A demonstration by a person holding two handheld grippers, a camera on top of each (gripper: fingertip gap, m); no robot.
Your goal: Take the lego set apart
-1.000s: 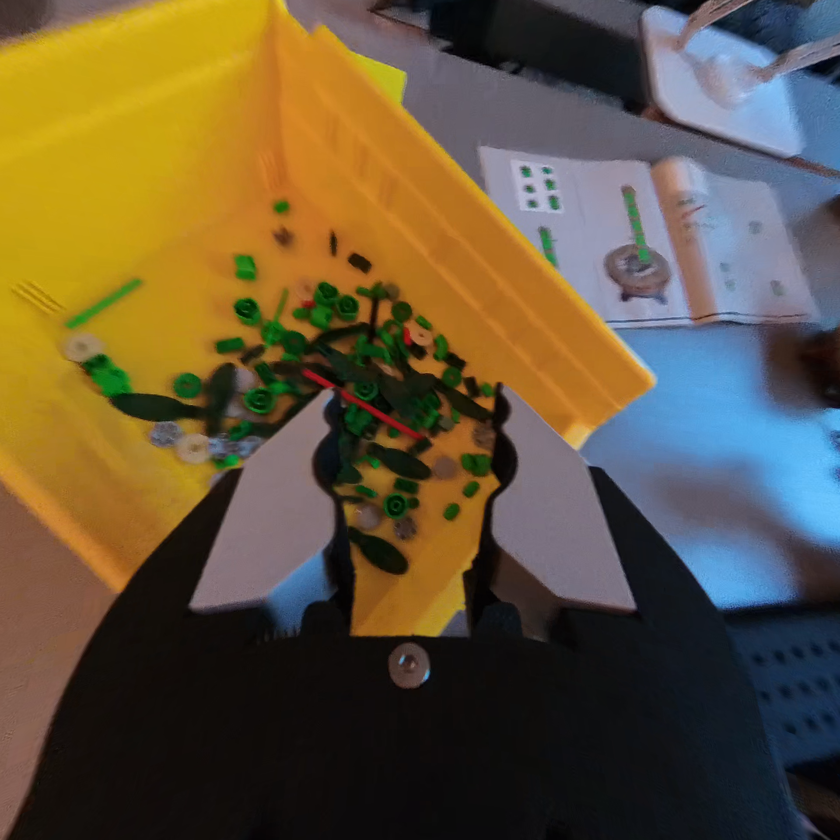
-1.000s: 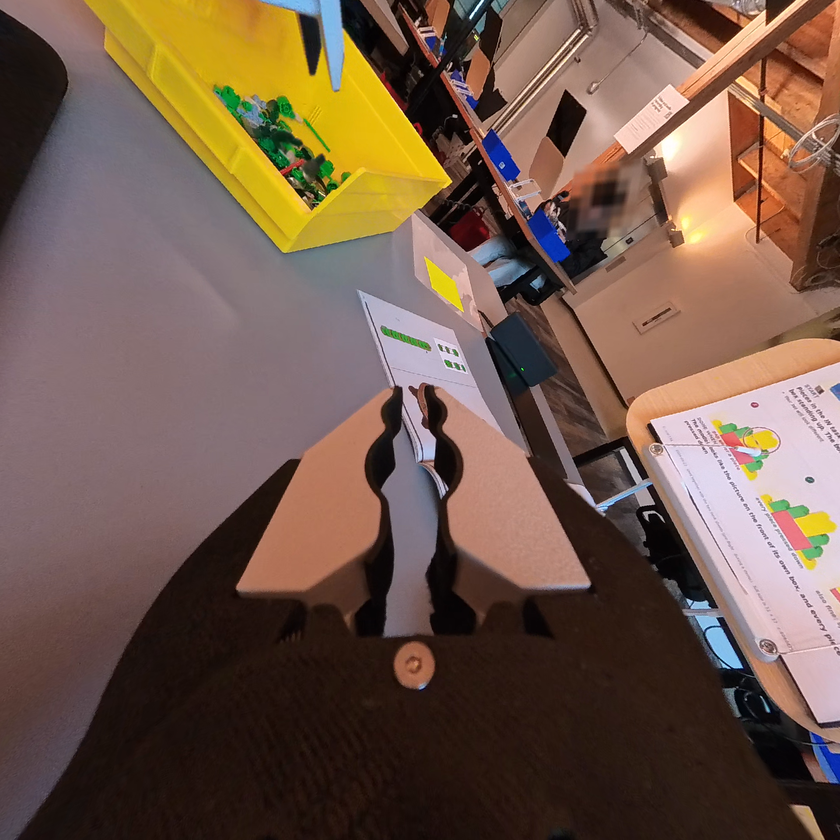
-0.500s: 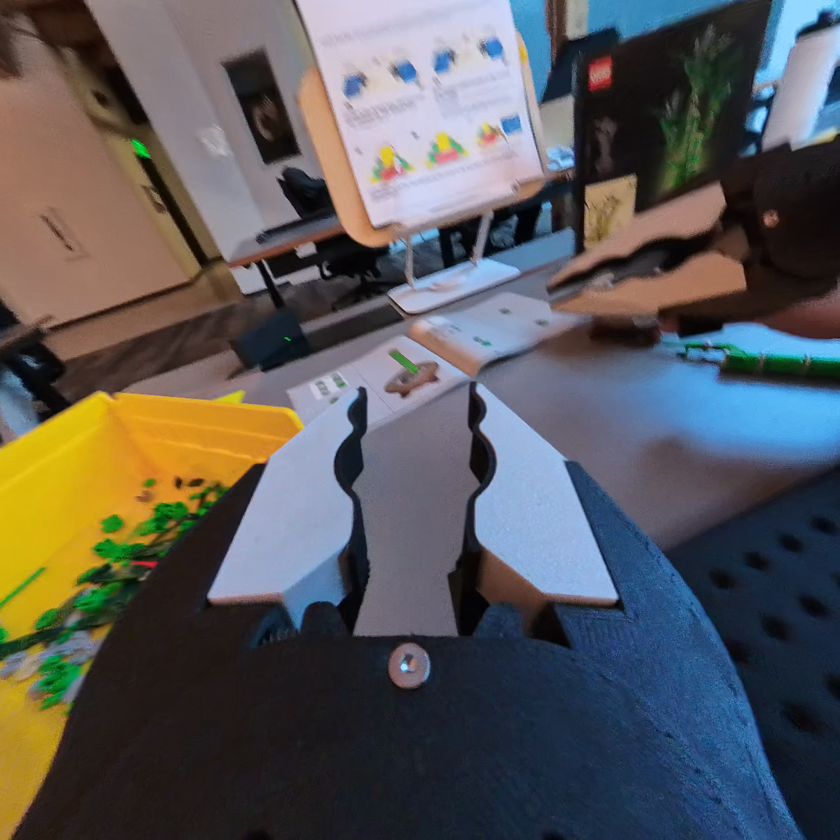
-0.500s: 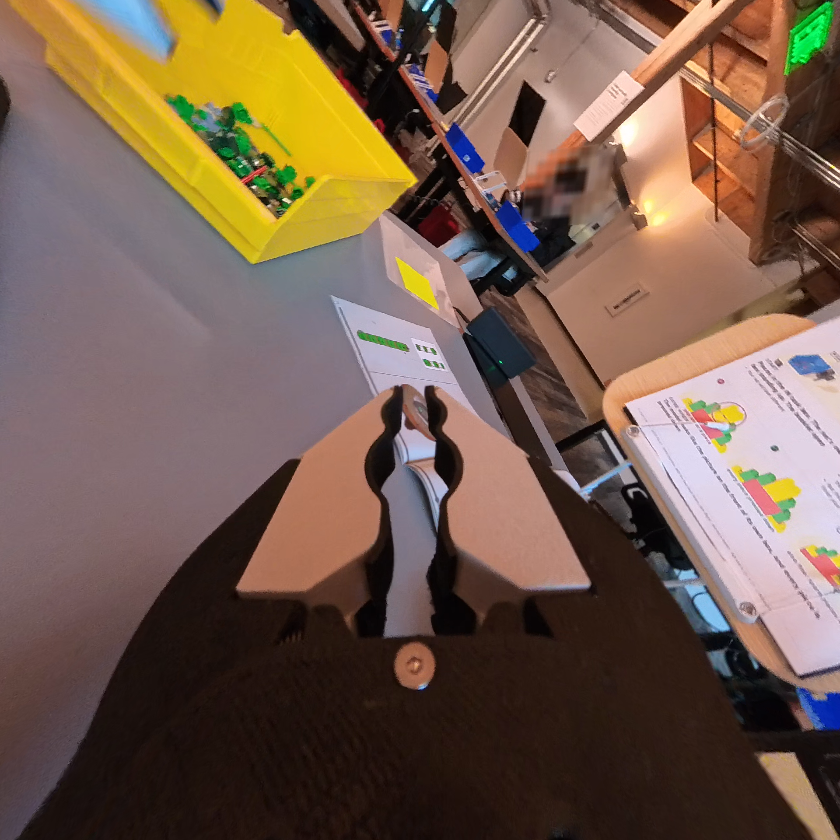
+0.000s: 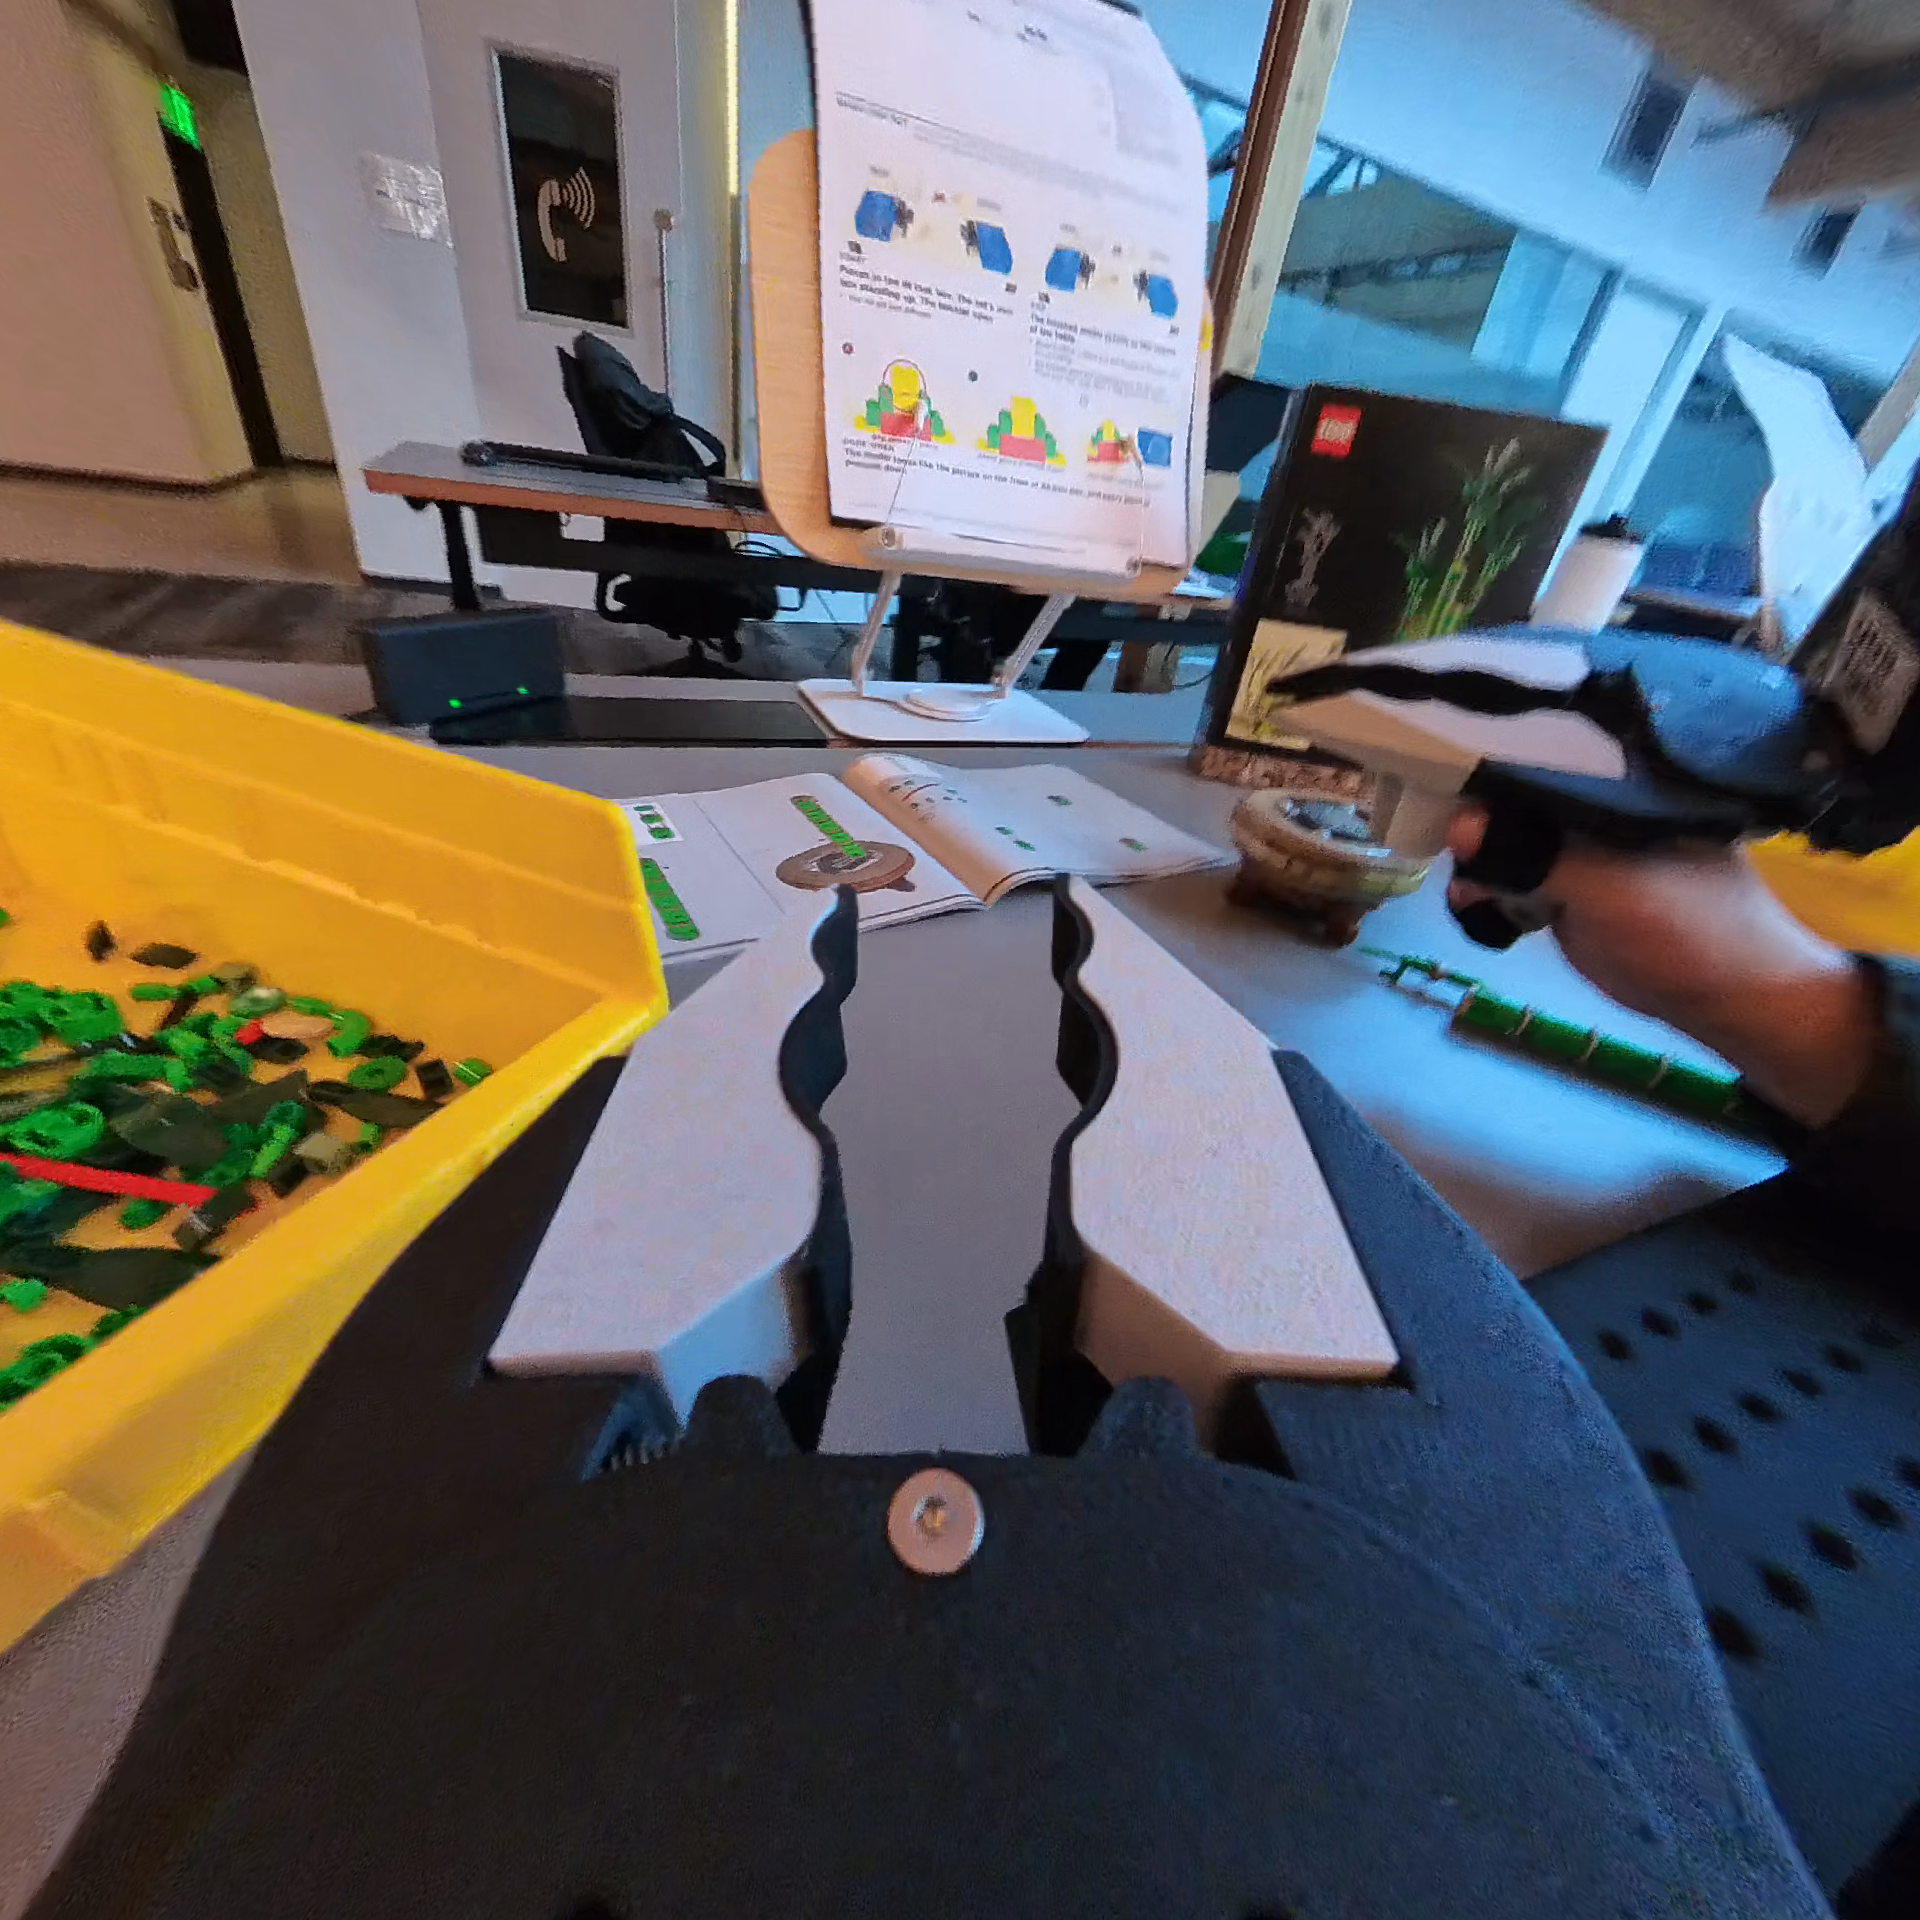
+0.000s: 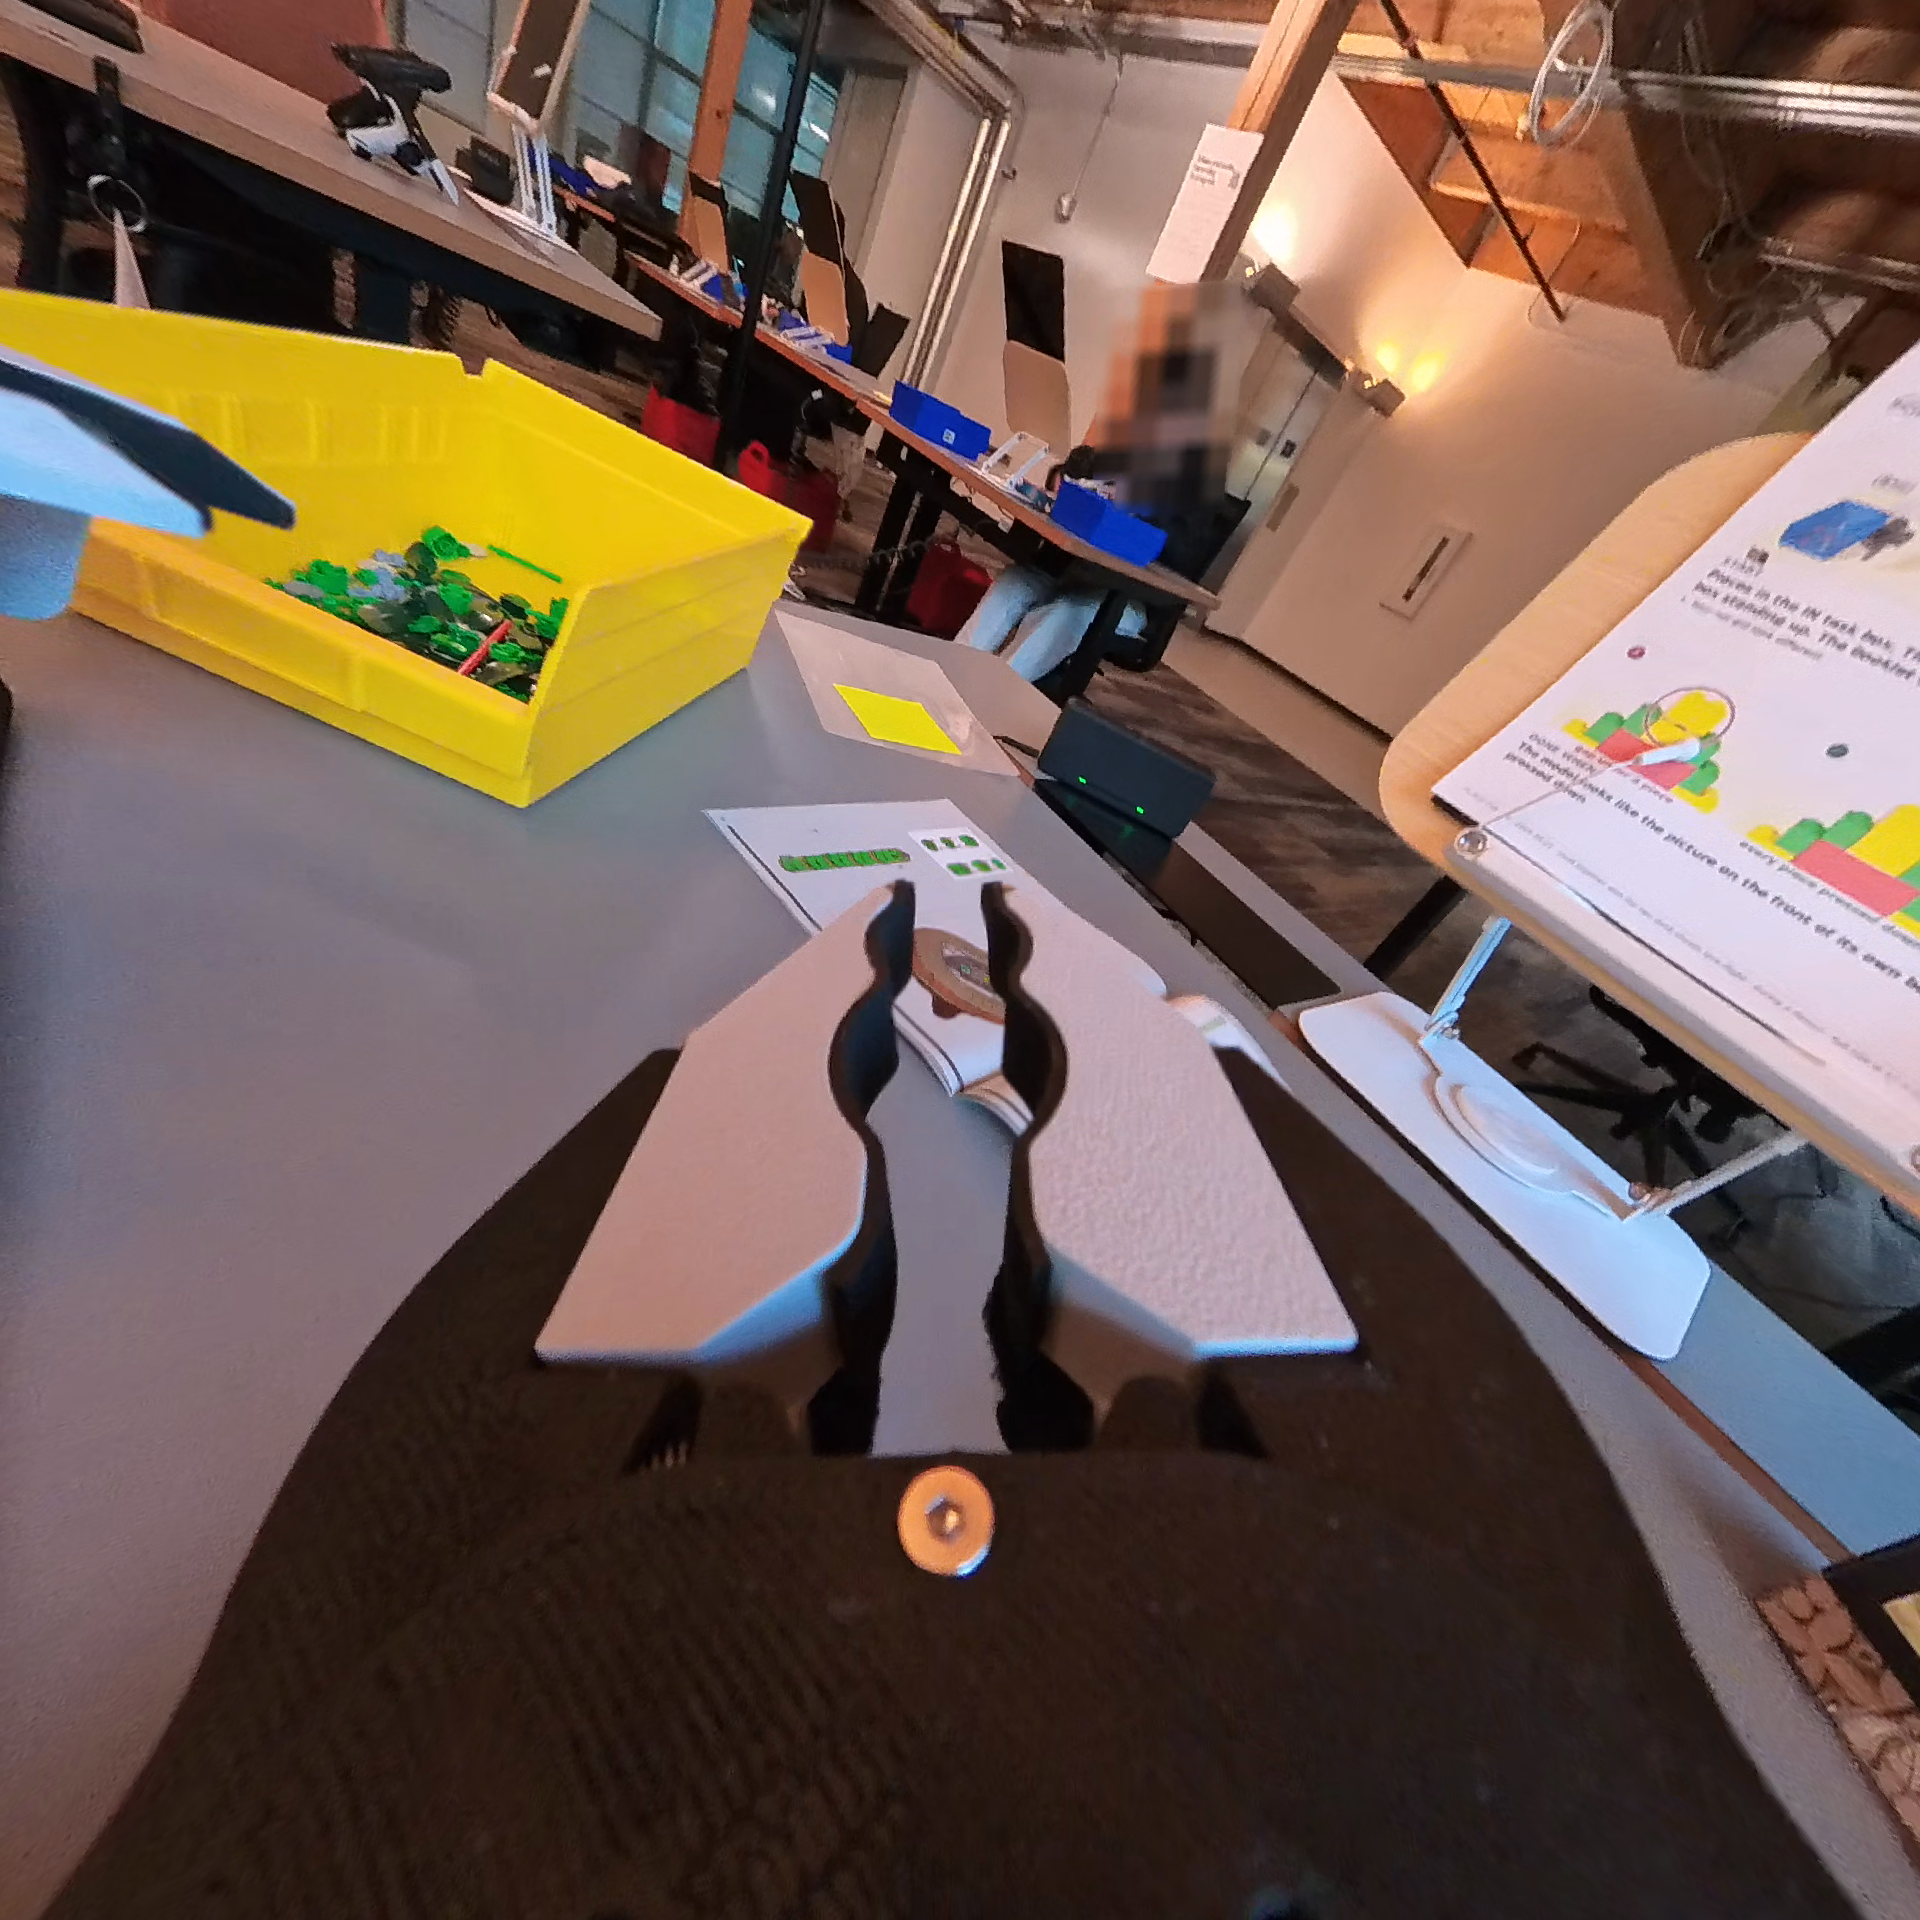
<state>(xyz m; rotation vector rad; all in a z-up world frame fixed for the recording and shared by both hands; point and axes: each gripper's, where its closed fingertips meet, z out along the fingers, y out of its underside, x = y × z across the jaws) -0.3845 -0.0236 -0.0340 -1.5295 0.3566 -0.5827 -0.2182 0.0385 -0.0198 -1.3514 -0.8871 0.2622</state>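
The grey counter carried a yellow bin of loose lego pieces. A green lego stalk lay beside the round base. The left tongs stood apart, empty; the right tongs were slightly parted, empty.

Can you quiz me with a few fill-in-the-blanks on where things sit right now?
1. The loose green pieces lie inside the ____ bin.
2. The left gripper is open and holds ____.
3. The green stalk lies flat on the ____, right of the open booklet.
4. Past the booklet, the round pot stands in front of the black ____.

Missing words: yellow; nothing; table; box
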